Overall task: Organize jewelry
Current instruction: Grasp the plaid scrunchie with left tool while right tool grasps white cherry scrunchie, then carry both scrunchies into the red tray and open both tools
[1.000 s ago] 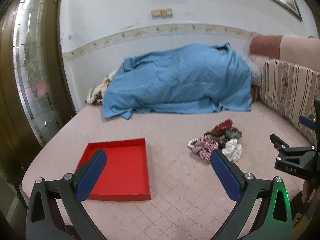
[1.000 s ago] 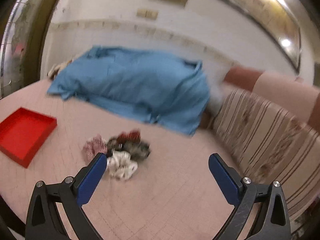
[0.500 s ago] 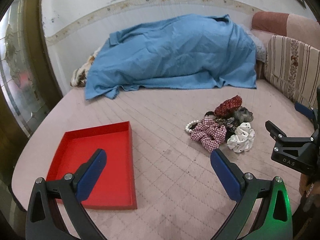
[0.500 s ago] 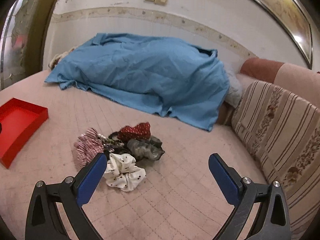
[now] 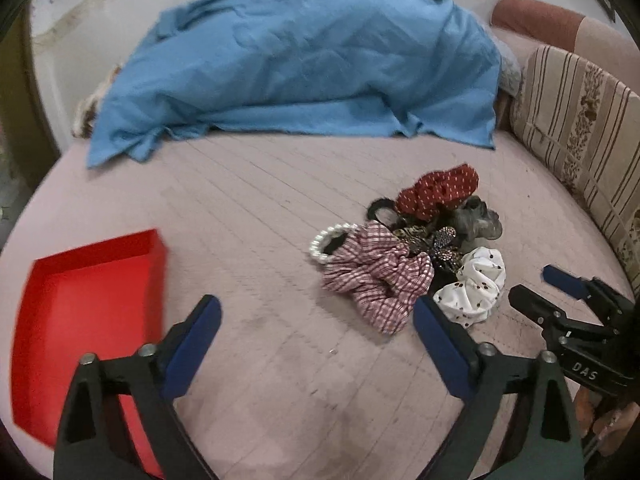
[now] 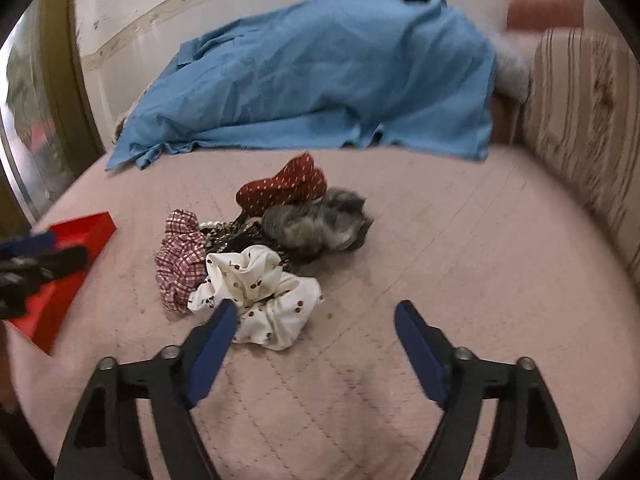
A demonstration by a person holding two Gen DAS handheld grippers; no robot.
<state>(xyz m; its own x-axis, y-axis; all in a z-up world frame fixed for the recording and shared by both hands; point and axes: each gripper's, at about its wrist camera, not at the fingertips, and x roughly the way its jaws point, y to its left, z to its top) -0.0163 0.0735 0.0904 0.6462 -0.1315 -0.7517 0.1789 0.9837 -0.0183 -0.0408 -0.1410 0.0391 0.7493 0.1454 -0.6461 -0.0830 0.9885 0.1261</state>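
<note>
Sitting untouched mid-bed, the jewelry pile (image 5: 412, 240) (checked scrunchie (image 5: 378, 280), white cherry-print one (image 6: 260, 292), red dotted one (image 6: 282, 188), pearl bracelet (image 5: 330, 240), sparkly clip) was all still outside the red tray (image 5: 84, 304), which lay well to its left w/ nothing seen inside, so sorting looked unstarted. Left gripper (image 5: 316, 322) & right gripper (image 6: 314, 322) were both closing w/ nothing between the jaws, right one just beside the white scrunchie. Tray's near edge was cut off behind the left gripper, the dark bits under the pile were too tangled to ID, and whatever lay under the blue sheet (image 5: 296, 60) was hidden.

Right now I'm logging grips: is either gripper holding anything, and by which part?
Nothing is held. The left gripper and right gripper are closing with only bare bed cover between their jaws; the white scrunchie lies untouched.
</note>
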